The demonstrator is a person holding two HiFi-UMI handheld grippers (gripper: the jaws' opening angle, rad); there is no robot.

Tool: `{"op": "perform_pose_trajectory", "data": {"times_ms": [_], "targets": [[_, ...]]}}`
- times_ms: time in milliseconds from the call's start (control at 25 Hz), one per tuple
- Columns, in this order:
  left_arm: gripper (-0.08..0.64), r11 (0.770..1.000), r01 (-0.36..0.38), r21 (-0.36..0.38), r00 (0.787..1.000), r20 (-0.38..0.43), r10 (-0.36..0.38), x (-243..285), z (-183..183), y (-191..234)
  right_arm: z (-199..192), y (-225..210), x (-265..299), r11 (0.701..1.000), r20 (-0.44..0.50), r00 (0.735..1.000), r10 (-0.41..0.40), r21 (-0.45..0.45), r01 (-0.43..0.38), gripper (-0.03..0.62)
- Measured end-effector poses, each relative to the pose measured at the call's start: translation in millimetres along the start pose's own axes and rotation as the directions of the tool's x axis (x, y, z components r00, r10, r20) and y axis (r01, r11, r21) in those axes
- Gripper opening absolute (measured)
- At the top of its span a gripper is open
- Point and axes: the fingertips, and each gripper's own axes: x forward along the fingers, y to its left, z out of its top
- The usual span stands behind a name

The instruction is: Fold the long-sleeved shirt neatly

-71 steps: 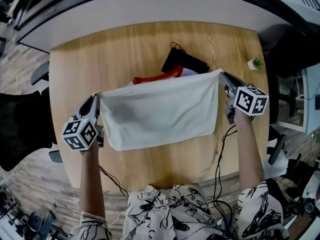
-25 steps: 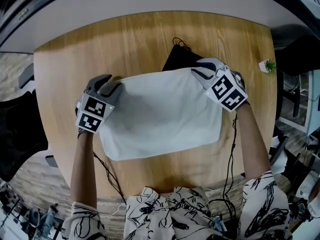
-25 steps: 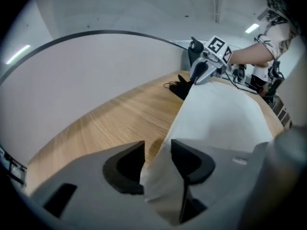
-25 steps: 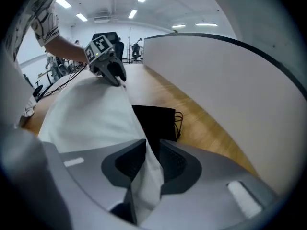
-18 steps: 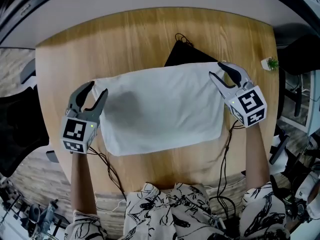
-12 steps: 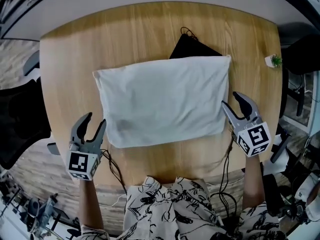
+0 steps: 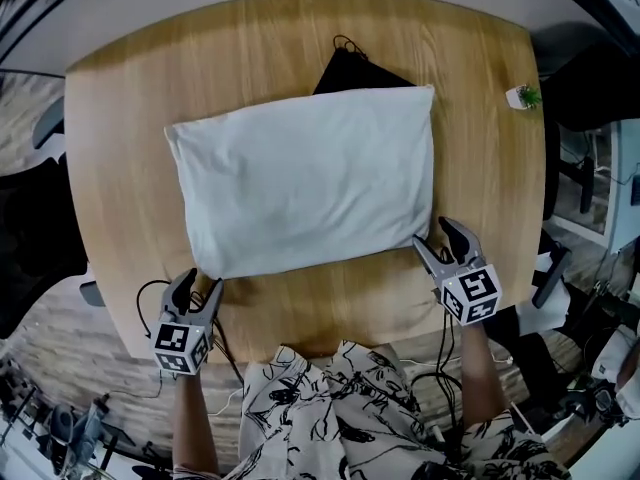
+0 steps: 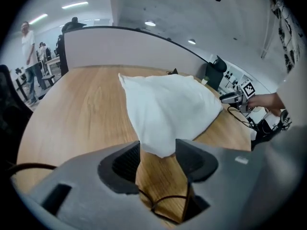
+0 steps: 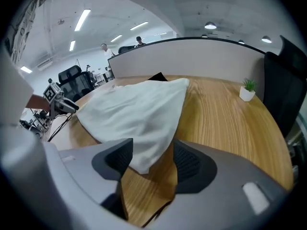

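Observation:
The white long-sleeved shirt (image 7: 305,183) lies folded into a flat rectangle in the middle of the round wooden table (image 7: 480,168). My left gripper (image 7: 195,286) sits at the shirt's near left corner, close to the table's near edge. In the left gripper view that corner of the shirt (image 8: 168,104) reaches in between the left gripper's (image 8: 157,152) jaws, which have just been opening and do not press on it. My right gripper (image 7: 440,238) is at the near right corner. There too the shirt (image 9: 139,109) pokes between the right gripper's (image 9: 151,159) jaws, which have also just been opening and stand apart.
A black garment (image 7: 350,73) lies partly under the shirt's far edge. A small potted plant (image 7: 522,96) stands at the far right rim. Cables (image 7: 215,343) hang off the near edge. Office chairs and a curved partition surround the table.
Both grippers laid the shirt's raised edge down at the far side, let go, and drew back to its near corners. The shirt now lies flat and folded.

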Motion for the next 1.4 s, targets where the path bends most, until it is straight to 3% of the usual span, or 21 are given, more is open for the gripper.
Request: {"op": "perform_pose_trajectory", "data": {"times_ms": [160,360,520,960,1000,1040,1080,1200,1280,1400], "targets": [[0.236,1.0,-0.002,0.02,1.0,-0.006,0.002,7.5,-3.3,-5.1,-19.1,13.5,6.0,0.998,-0.063,0.996,0.057,-0.007,-0.058,0.225],[0.176,0.996,-0.016,0.092,0.999,-0.031,0.018,11.5,-6.5,-6.2,-36.6,16.8,11.0,0.999,-0.093,0.995,0.045,0.033,-0.042,0.131],[0.06,0.988,-0.013,0.153,0.999,-0.035,0.019,9.5,-3.2,-8.6,-35.5,18.0,8.8,0.998,-0.093,0.994,0.051,0.044,-0.047,0.058],[0.052,0.986,-0.048,0.163,0.998,-0.032,0.054,7.0,-5.4,-3.5,-45.9,16.4,3.8,0.998,-0.103,0.994,0.035,0.054,-0.029,0.052],[0.071,0.984,-0.053,0.168,0.998,-0.029,0.059,6.8,-4.5,-3.9,-45.5,16.0,3.7,0.998,-0.1,0.994,0.038,0.054,-0.033,0.073],[0.14,0.984,-0.058,0.168,0.998,-0.019,0.063,4.7,-3.2,-4.9,-43.7,16.1,1.9,0.998,-0.09,0.995,0.042,0.048,-0.038,0.116],[0.213,0.985,-0.063,0.159,0.998,0.001,0.064,0.2,-0.3,-6.5,-39.2,16.0,-2.7,0.998,-0.067,0.997,0.044,0.037,-0.041,0.159],[0.232,0.991,-0.09,0.097,0.99,0.121,0.078,-27.7,18.4,-15.2,-8.2,14.6,-34.2,0.999,0.089,0.995,0.043,0.03,-0.046,0.237],[0.211,0.989,-0.127,0.076,0.968,0.226,0.107,-55.6,36.7,-23.6,22.0,14.2,-63.3,0.997,0.224,0.974,0.045,0.045,-0.056,0.213],[0.102,0.977,-0.206,0.063,0.902,0.399,0.165,-101.2,70.6,-38.2,67.7,11.2,-103.1,0.998,0.395,0.918,0.04,0.033,-0.058,0.123]]}}
